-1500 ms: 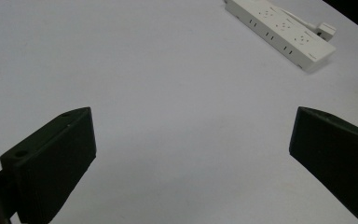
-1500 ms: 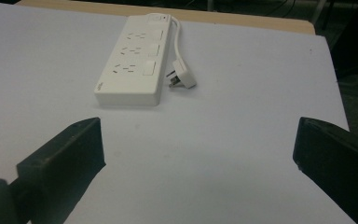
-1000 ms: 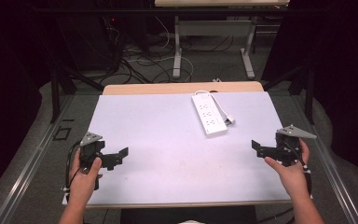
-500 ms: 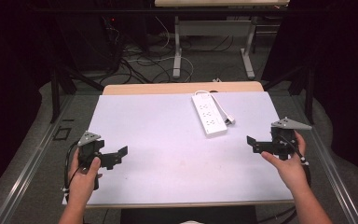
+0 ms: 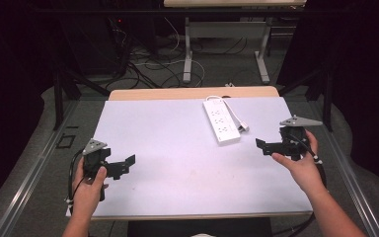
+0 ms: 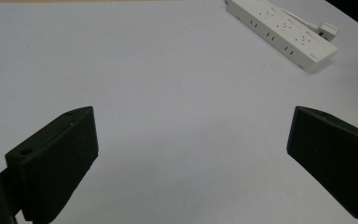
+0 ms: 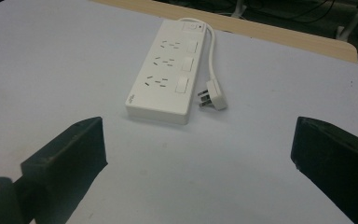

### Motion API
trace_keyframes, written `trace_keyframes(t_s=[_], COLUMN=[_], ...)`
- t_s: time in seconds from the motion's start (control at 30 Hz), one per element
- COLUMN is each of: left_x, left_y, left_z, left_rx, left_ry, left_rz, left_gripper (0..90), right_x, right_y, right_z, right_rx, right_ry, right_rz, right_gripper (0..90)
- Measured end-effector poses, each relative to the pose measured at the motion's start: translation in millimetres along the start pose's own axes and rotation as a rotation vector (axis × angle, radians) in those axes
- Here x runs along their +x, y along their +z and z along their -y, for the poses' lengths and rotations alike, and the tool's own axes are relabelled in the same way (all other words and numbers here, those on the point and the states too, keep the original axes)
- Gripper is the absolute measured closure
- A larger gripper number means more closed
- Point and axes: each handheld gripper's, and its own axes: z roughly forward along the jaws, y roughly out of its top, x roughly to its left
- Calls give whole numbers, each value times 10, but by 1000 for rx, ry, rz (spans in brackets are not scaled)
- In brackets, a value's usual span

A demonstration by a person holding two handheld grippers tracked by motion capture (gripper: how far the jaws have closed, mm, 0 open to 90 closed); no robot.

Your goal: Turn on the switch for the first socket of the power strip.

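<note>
Right tool (image 5: 264,146) wide open, empty, faces the power strip (image 7: 164,71) at twelve o'clock; approach squarely, straddling its short end; left tool (image 5: 128,162) open, idle.

A white power strip (image 5: 220,120) lies flat on the table's far right part, sockets up, its cord looped alongside and plug (image 7: 213,99) resting just beside it.

White table (image 5: 168,148), probably cables (image 5: 153,69) behind.
</note>
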Motion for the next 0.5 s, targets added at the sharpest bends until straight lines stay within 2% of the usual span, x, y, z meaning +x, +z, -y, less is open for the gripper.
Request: trace_keyframes(t_s=[0.13, 0.23, 0.5], left_x=[3, 2, 36], left_y=[-7, -4, 0], left_z=[0, 2, 13], left_rx=[6, -10, -5], left_ry=[-3, -6, -20], left_rz=[-2, -8, -29], left_gripper=[21, 21, 18], right_x=[8, 3, 4], right_y=[33, 54, 109], right_z=[-112, -181, -316], right_rx=[7, 13, 19], right_ry=[-10, -6, -24], right_rz=[-7, -12, -3], right_gripper=[34, 37, 43])
